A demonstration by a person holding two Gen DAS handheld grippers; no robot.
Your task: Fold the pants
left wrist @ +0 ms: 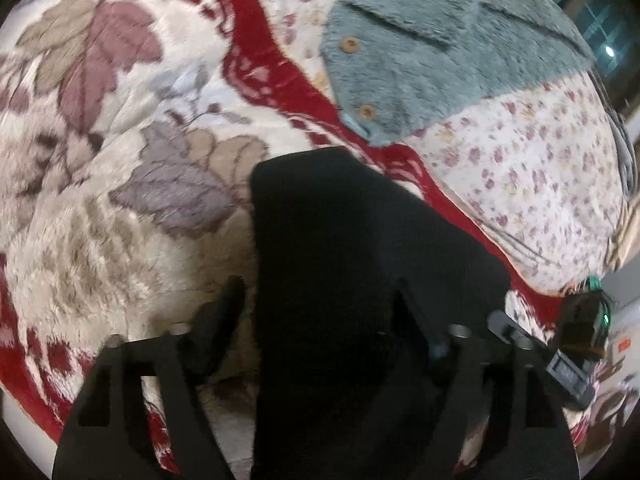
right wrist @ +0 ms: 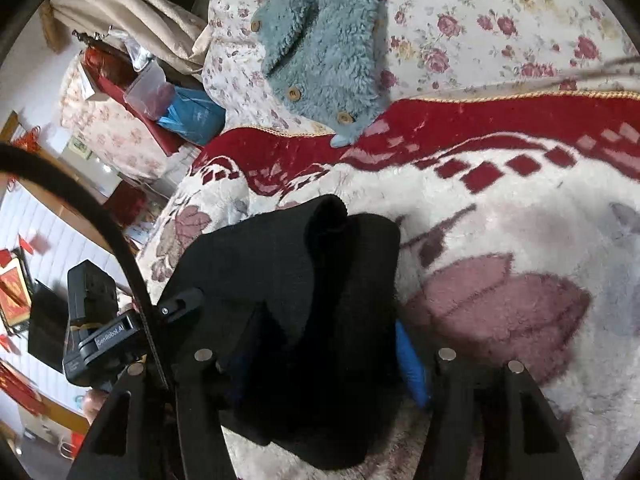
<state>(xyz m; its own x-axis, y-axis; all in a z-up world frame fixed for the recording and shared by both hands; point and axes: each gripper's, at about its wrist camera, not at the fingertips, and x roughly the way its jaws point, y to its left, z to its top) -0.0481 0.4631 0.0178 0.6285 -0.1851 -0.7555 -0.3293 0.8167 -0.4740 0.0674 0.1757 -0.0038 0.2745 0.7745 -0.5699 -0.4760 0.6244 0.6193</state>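
Observation:
Black pants [left wrist: 352, 264] lie in a folded bundle on the plush red and cream blanket [left wrist: 120, 208]. My left gripper [left wrist: 318, 292] is right over them, open wide. Its left finger is on the blanket beside the cloth and its right finger is over the cloth. In the right wrist view the pants [right wrist: 288, 272] have a rolled edge at the top. My right gripper [right wrist: 330, 320] straddles their near part, open, with the blue pad of one fingertip [right wrist: 408, 356] at the cloth's right edge. The other fingertip is lost against the black fabric.
A fluffy grey-blue garment with wooden buttons [left wrist: 432, 52] lies beyond the pants on a flowered sheet [left wrist: 520, 168]. The bed's edge is near, with a cluttered room and bags [right wrist: 160, 92] beyond. The body of the other gripper [right wrist: 96, 328] shows at the left.

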